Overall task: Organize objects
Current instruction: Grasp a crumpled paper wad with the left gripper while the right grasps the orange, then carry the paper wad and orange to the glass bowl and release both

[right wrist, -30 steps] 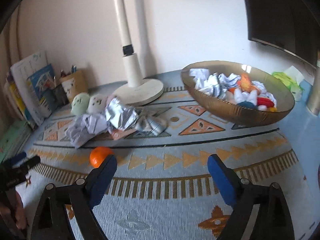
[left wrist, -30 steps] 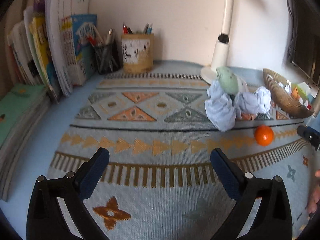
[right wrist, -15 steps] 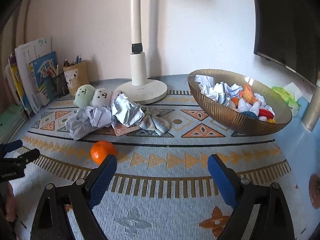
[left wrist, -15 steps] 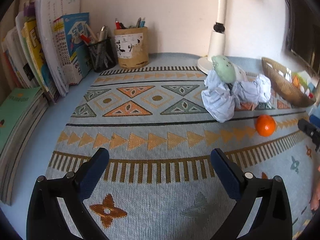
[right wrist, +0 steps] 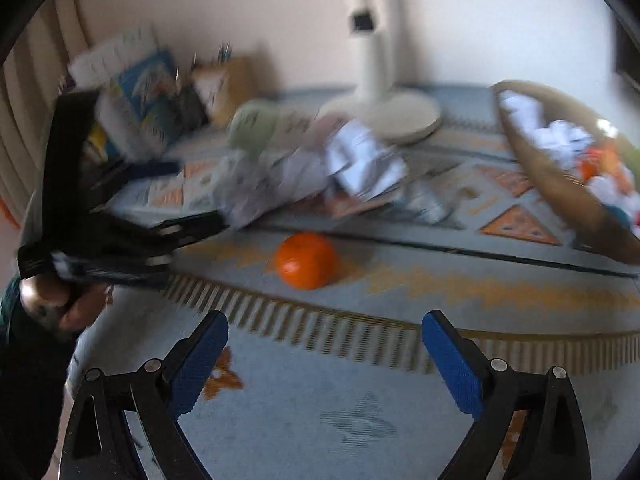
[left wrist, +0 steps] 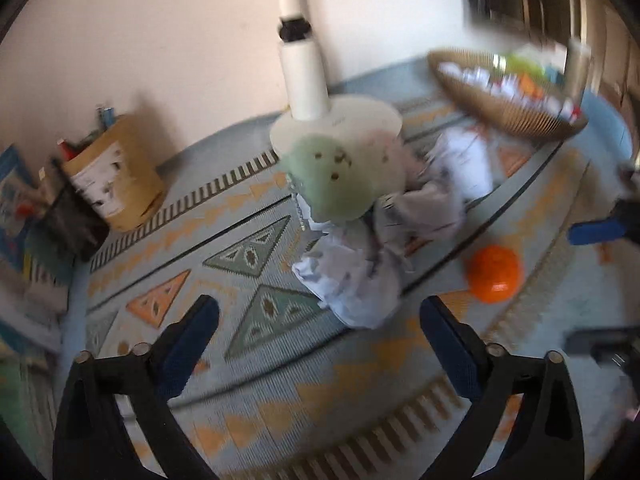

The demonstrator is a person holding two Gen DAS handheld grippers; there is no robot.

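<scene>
Ahead of the left gripper (left wrist: 318,330), whose fingers have just been closing a little yet stand wide with nothing between them, crumpled white paper (left wrist: 356,276) lies on the patterned woven mat (left wrist: 256,384), a round orange fruit (left wrist: 495,274) to its right. From the right wrist, the right gripper (right wrist: 324,346) has fingers just opened wider, empty; the fruit lies just beyond them, the woven brown bowl (right wrist: 560,184) far right.

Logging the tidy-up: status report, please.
Both tongs, left and right, open and empty. Orange loose on mat, ahead of right tongs. Crumpled paper beside it.
</scene>
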